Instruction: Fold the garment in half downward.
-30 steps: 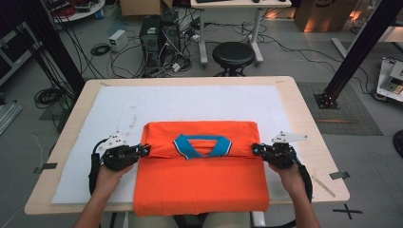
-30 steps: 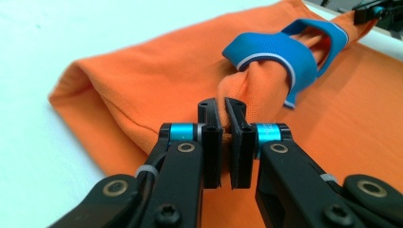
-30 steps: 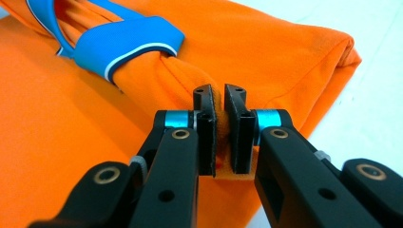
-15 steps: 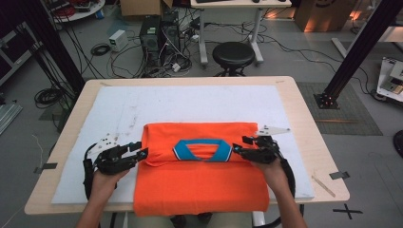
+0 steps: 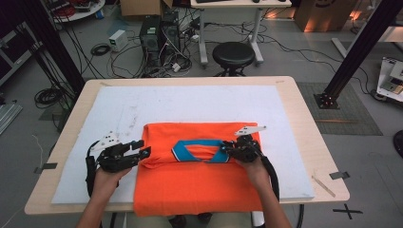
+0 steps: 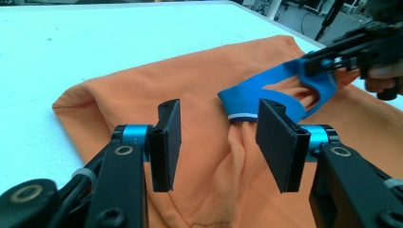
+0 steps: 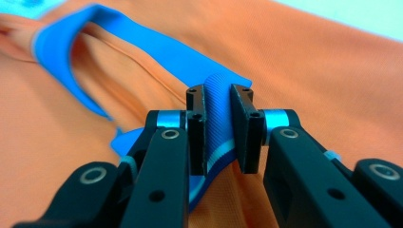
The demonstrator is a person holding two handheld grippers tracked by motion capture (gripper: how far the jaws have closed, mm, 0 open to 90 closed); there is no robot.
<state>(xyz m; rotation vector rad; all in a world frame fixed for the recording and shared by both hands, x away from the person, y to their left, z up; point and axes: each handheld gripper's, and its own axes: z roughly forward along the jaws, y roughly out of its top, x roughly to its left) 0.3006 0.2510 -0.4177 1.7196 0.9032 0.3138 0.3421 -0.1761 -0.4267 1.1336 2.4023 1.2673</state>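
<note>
While the white padded mat [image 5: 190, 102] covers the wooden table [image 5: 304, 99] on my screen, a folded orange polo shirt [image 5: 195, 185] lies at its near edge, blue collar [image 5: 183, 149] facing up. My right gripper [image 5: 227, 150] has just been closing and now pinches the collar's right end between its pads [image 7: 197, 128]. My left gripper [image 5: 142, 148], jaws just opened, stands half-wide at the shirt's left edge, nothing between its pads [image 6: 168, 142].
</note>
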